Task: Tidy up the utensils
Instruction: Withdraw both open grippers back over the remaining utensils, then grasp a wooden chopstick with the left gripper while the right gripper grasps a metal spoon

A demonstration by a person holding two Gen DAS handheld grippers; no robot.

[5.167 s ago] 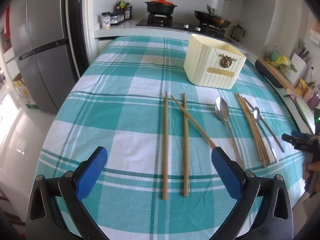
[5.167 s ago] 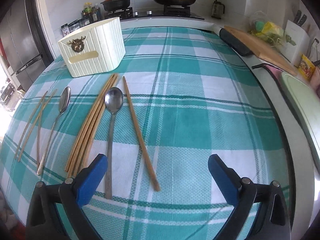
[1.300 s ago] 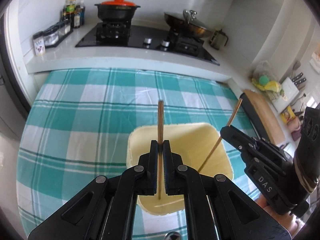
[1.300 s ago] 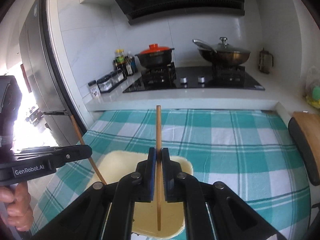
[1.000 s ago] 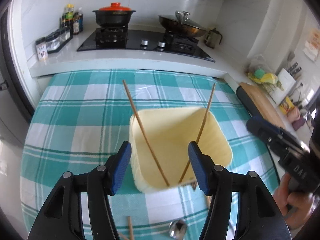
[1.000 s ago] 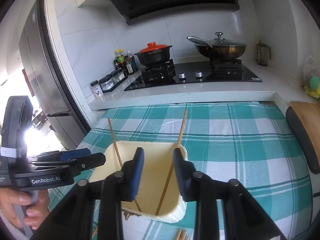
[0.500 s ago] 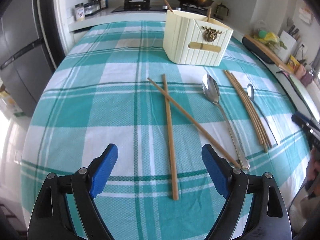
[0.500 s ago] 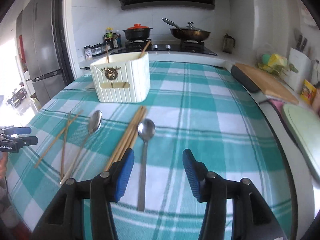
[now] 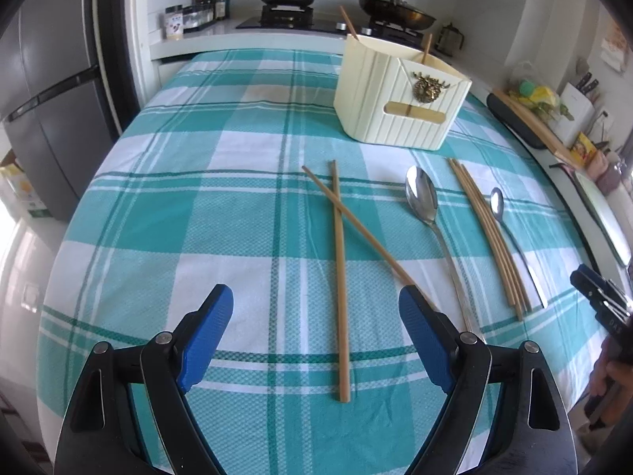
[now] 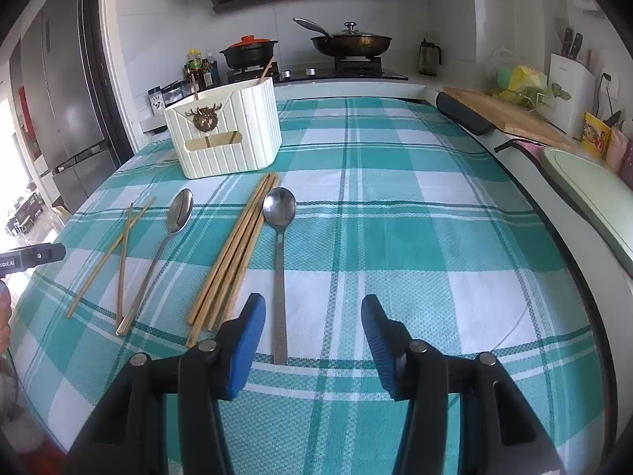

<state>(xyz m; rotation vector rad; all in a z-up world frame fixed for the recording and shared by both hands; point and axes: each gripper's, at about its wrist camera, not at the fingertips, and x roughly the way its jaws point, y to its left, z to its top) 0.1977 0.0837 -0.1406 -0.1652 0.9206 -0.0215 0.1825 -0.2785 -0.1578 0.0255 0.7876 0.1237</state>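
Note:
A cream ribbed utensil holder [image 9: 399,99] [image 10: 225,132] stands at the far side of the teal checked tablecloth [image 9: 221,213] with two chopsticks [image 9: 349,23] leaning in it. On the cloth lie two crossed chopsticks [image 9: 339,245] [image 10: 118,249], a large spoon [image 9: 427,213] [image 10: 174,221], a bundle of chopsticks [image 9: 490,237] [image 10: 237,249] and a smaller spoon [image 9: 510,229] [image 10: 280,245]. My left gripper [image 9: 316,316] is open and empty above the near ends of the crossed chopsticks. My right gripper [image 10: 312,324] is open and empty, just right of the smaller spoon's handle.
A stove with a red-lidded pot [image 10: 248,53] and a lidded pan [image 10: 350,43] stands behind the table. A fridge [image 9: 43,91] is at the left. A cutting board [image 10: 502,116] and a knife block [image 10: 567,79] sit on the right counter.
Both grippers let go of their chopsticks into the holder, opened, and drew back low to the near edge of the table. In the last half second they came slightly closer to the cloth.

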